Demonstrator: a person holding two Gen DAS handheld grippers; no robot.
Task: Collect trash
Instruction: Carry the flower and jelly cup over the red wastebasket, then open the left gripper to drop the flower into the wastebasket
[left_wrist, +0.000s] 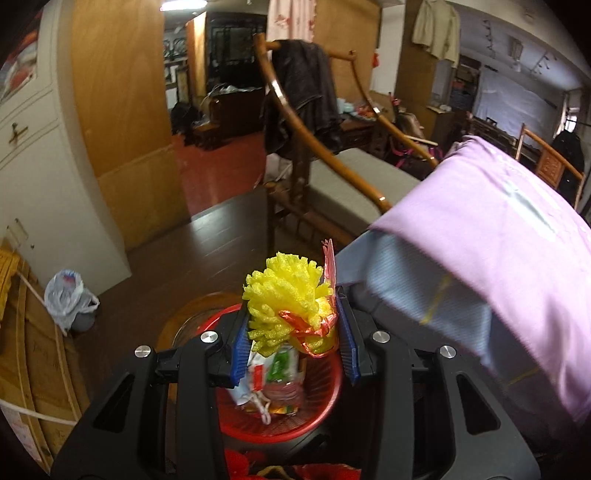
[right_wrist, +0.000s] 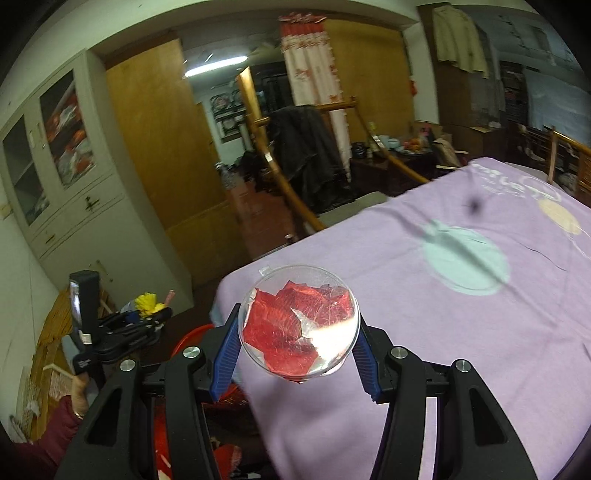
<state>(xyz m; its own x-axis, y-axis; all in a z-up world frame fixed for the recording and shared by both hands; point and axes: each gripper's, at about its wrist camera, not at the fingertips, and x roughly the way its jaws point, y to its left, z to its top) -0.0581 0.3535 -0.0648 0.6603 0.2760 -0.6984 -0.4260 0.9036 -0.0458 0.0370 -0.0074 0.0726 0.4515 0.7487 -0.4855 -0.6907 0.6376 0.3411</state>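
Left wrist view, left to right: white plastic bag (left_wrist: 68, 297) at the left edge, bare dark floor (left_wrist: 207, 243) open at centre. Left gripper (left_wrist: 293, 332), blue fingers (left_wrist: 239, 345) pinched narrow on yellow foam fruit netting (left_wrist: 286, 291) tied with red strip, directly above a red trash basket (left_wrist: 325, 413) holding wrappers. Purple bedspread (left_wrist: 498, 266) edge overhangs at right.

Right wrist view: right gripper (right_wrist: 297, 345) clamps a clear round plastic lid (right_wrist: 299, 325) with red foil inside, at the bedspread's lower-left edge.
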